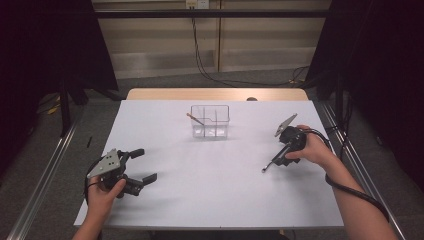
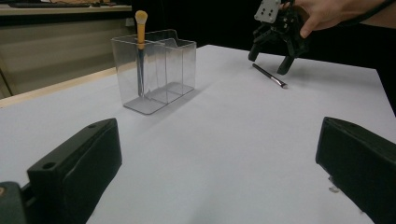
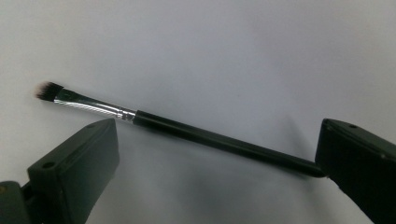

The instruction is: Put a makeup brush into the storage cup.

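The right claw [image 1: 278, 159] hangs wide open astride the slim black-handled makeup brush [image 3: 187, 130] lying flat near the worktop's [image 1: 210, 190] right edge, positioned for closing. The left claw [image 1: 142, 165], wide and empty, waits near the front-left corner.

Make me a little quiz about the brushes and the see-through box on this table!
1. True or false: the black brush lies flat on the table.
2. Which gripper hovers over it: A the left gripper, B the right gripper?
3. What stands in the clear box?

Key: 1 true. 2 B, its jaws open on either side of the brush. 3 A brush with a yellow handle, upright in an end compartment.
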Available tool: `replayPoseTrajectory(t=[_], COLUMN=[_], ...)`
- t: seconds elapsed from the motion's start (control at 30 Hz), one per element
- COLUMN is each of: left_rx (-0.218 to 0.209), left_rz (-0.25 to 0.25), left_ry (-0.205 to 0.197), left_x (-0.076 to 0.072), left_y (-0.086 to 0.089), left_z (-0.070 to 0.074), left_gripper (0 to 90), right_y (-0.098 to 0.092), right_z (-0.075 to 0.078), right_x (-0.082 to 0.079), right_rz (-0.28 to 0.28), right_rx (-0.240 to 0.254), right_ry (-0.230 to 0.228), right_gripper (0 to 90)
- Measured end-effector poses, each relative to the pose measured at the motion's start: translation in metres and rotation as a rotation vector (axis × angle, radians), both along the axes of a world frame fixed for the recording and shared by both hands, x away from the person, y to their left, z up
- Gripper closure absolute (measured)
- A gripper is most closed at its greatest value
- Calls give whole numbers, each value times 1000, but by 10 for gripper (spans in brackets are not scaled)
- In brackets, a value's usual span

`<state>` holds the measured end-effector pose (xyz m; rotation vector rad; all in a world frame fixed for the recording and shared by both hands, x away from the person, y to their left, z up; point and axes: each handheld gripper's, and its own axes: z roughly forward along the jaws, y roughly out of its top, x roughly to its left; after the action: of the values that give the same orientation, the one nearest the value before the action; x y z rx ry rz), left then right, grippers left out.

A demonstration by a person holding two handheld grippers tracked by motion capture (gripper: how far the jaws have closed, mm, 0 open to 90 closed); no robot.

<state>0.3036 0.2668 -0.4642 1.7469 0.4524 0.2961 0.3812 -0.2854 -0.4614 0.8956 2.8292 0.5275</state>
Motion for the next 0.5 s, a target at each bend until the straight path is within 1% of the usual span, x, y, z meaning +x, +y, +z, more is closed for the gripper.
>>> replayPoseTrajectory(t=[0.07, 0.27, 0.3, 0.43, 0.5], left_rx=[1, -2, 1, 3, 1], left_rz=[0, 5, 4, 9, 8], left_ry=[0, 1, -1, -2, 1], left_x=[0, 0, 1, 0, 0], left_y=[0, 2, 2, 2, 3], left_z=[0, -1, -1, -1, -1], left_gripper=[3, 2, 3, 3, 3], right_y=[0, 2, 2, 2, 2], right_z=[-2, -7, -7, -7, -7], right_x=[1, 4, 5, 6, 6], right_rz=[-2, -2, 11, 18, 10], right_rx=[6, -9, -8, -10, -12], right_ry=[8, 21, 17, 31, 39], right_gripper=[0, 3, 5, 30, 39])
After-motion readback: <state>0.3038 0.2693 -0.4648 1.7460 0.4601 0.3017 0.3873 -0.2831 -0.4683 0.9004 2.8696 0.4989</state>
